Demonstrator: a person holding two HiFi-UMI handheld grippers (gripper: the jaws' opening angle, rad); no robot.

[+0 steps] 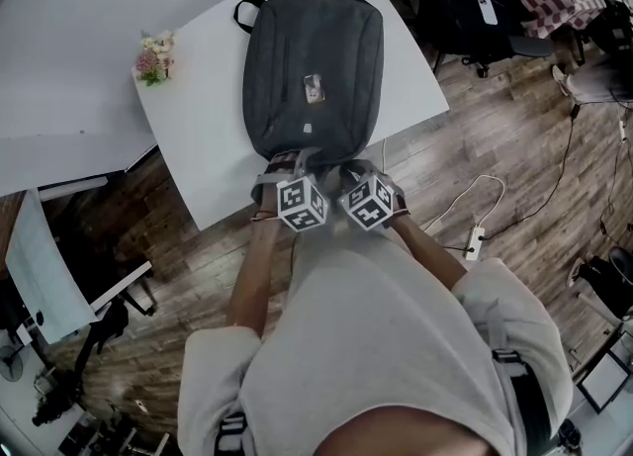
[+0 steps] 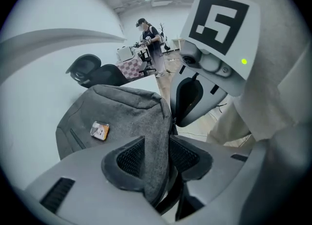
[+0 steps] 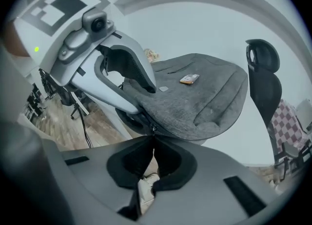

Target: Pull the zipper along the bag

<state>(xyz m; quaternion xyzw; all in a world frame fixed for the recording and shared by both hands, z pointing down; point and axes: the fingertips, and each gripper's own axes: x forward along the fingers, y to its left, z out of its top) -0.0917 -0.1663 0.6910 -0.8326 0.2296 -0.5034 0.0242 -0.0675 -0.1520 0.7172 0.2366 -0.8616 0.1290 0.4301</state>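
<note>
Looking down on a grey backpack [image 1: 312,58] lying flat, front up, on a white table [image 1: 208,147], with its carry handle at the far end and its other end reaching the table edge nearest the person. Carrying a small card [image 1: 314,88] on the middle of the front panel. Sharing the table with a little bunch of flowers [image 1: 155,56] at the far left corner, well apart from the backpack.

Working at the near end with both tools, side by side and almost touching each other. Holding the left gripper [image 2: 157,153] with jaws standing clearly apart, a thick fold of the backpack's cloth sitting between the pads and filling most of the gap, lying there rather than being squeezed. Pinching the zipper pull [image 3: 153,129] with the right gripper [image 3: 152,153], jaws drawn nearly all the way together on it, right at the backpack's near edge.

Showing a black office chair [image 3: 263,80] beyond the table in the right gripper view. Showing also a wooden floor [image 1: 514,128] around the table, with a white power strip [image 1: 476,242] lying on it to the person's right.
</note>
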